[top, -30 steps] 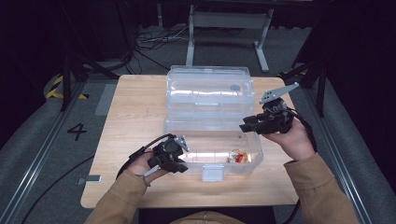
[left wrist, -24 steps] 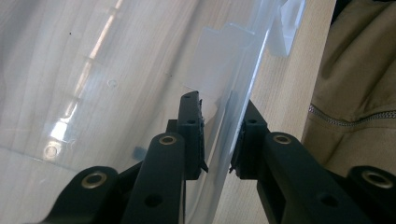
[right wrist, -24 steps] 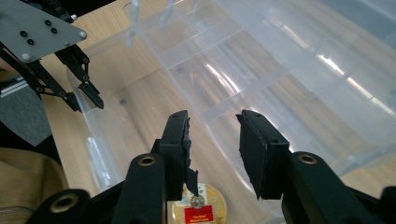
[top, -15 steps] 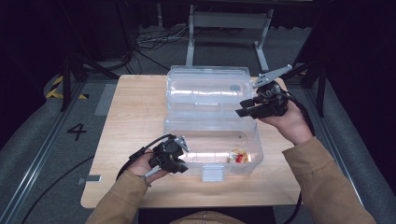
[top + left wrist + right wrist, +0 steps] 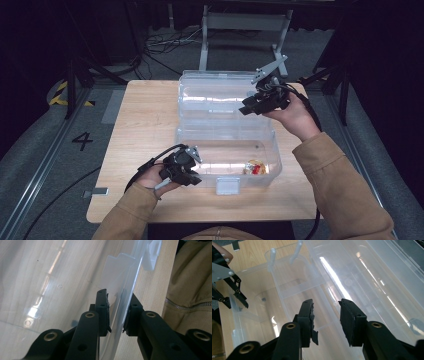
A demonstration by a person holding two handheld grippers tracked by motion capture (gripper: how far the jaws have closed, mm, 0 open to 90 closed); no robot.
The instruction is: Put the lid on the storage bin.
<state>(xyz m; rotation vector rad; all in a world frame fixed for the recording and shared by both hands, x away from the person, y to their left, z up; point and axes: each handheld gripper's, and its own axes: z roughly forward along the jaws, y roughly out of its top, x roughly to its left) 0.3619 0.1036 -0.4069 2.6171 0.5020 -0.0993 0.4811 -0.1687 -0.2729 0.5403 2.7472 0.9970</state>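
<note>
A clear plastic box [image 5: 190,134] stands on the wooden table [image 5: 145,115] with its lid [image 5: 220,86] laid open behind it. A small yellow and red item [image 5: 254,168] lies in the box's front right corner. My left gripper [image 5: 193,178] is shut on the box's front left wall [image 5: 130,277], one jaw inside and one outside, with its midpoint [image 5: 117,315] on the clear plastic. My right gripper [image 5: 246,108] hovers open over the right end of the lid, near the hinge. Its midpoint [image 5: 326,315] has nothing between the jaws.
A white latch [image 5: 227,186] sits at the box's front middle. In the right gripper view the other gripper [image 5: 235,293] shows at the box's far wall. A metal stand [image 5: 240,25] and cables [image 5: 165,42] lie on the floor beyond the table.
My right gripper has moved from the box's right rim back and up over the lid. The left gripper and the box have stayed put.
</note>
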